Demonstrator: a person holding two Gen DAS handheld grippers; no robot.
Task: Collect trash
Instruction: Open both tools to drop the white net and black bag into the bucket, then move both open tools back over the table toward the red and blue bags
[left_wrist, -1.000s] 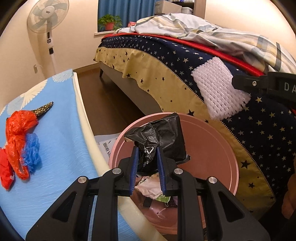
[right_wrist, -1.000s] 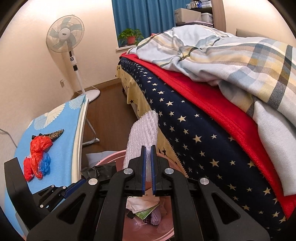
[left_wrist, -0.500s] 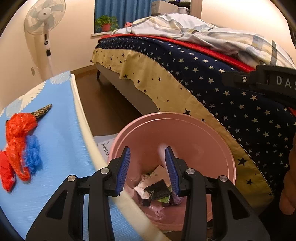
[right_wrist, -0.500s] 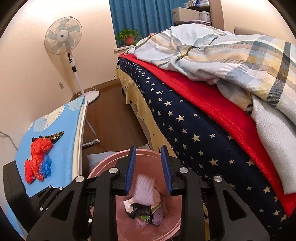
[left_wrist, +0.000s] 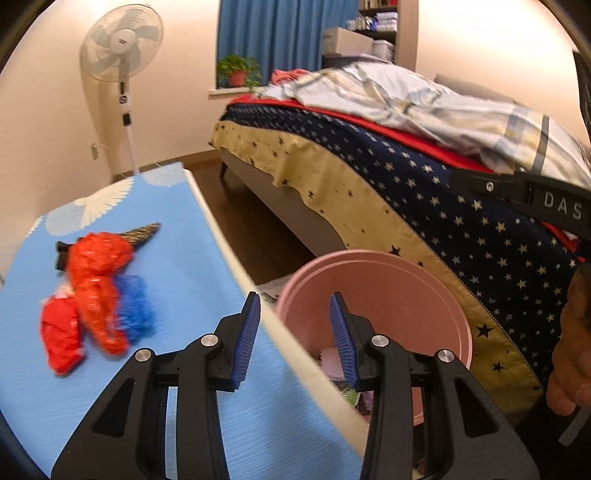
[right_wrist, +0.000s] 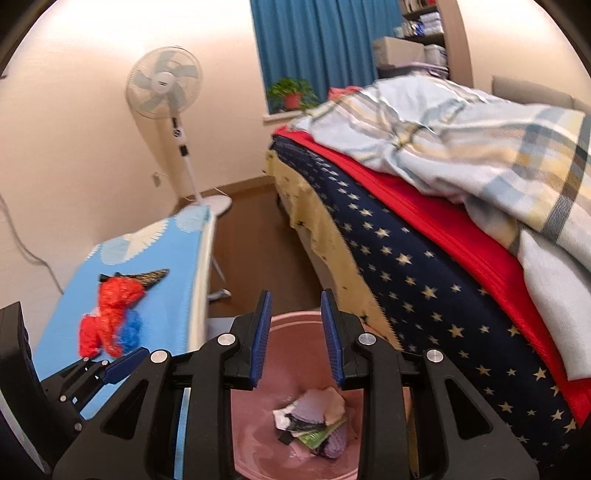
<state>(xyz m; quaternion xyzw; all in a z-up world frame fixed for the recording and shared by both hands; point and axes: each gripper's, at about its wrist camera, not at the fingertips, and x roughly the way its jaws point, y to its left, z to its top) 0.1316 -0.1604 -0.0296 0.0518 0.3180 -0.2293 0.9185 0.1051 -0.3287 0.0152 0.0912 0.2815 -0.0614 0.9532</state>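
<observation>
A pink bin (left_wrist: 388, 284) stands on the floor between the blue table and the bed; it also shows in the right wrist view (right_wrist: 295, 454), holding crumpled trash (right_wrist: 314, 417). My left gripper (left_wrist: 295, 332) is open and empty, over the table edge next to the bin. My right gripper (right_wrist: 295, 332) is open and empty above the bin. A heap of red and blue plastic bags (left_wrist: 96, 291) with a dark glittery strip lies on the table to the left; the heap also shows in the right wrist view (right_wrist: 110, 317).
The blue table (left_wrist: 177, 258) has a cream edge beside the bin. A bed (left_wrist: 424, 177) with a star-patterned cover and plaid blanket (right_wrist: 480, 147) fills the right side. A standing fan (right_wrist: 166, 88) is at the far wall. Wooden floor lies between.
Both grippers opened. The black bag dropped from the left one and the white bubble wrap from the right one into the bin. The left gripper then swung left toward the table.
</observation>
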